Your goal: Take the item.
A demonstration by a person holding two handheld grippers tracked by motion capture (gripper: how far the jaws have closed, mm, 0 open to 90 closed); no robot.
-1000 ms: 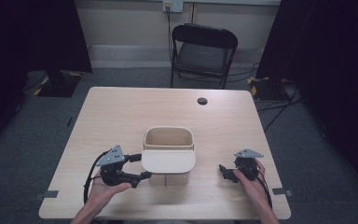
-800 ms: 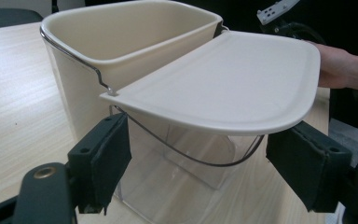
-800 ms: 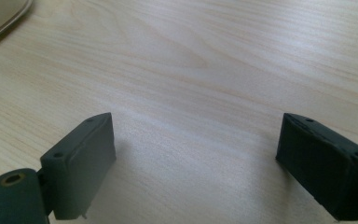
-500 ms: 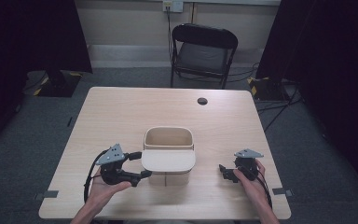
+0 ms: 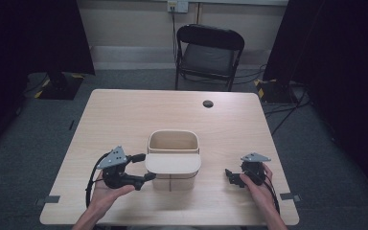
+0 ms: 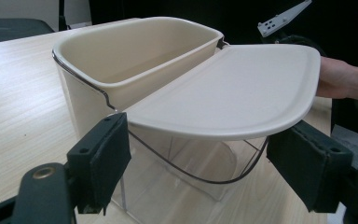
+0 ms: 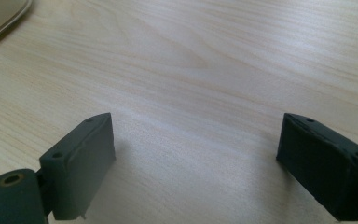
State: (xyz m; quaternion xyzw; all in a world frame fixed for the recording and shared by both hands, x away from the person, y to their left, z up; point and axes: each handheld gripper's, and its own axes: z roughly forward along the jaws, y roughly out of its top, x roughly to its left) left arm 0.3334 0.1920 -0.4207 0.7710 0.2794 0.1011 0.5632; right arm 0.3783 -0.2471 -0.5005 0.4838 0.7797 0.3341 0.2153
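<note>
Both tongs are released: left gripper (image 5: 143, 167) sits at the left side of the cream bin (image 5: 173, 143) with jaws spread wide, straddling the edge of the lid (image 6: 233, 93); right gripper (image 5: 232, 176) rests well apart to the right, jaws gaping over bare table (image 5: 124, 115). Bin stands at the table's near-middle, its lid hanging out level over the front of the clear lower part, wire handle (image 6: 200, 175) looped beneath. Likely step is gripping the lid edge: square the left jaws to the rim, close on the flat lip, not the wire, and keep the lid level so the bin doesn't tip or slide.
</note>
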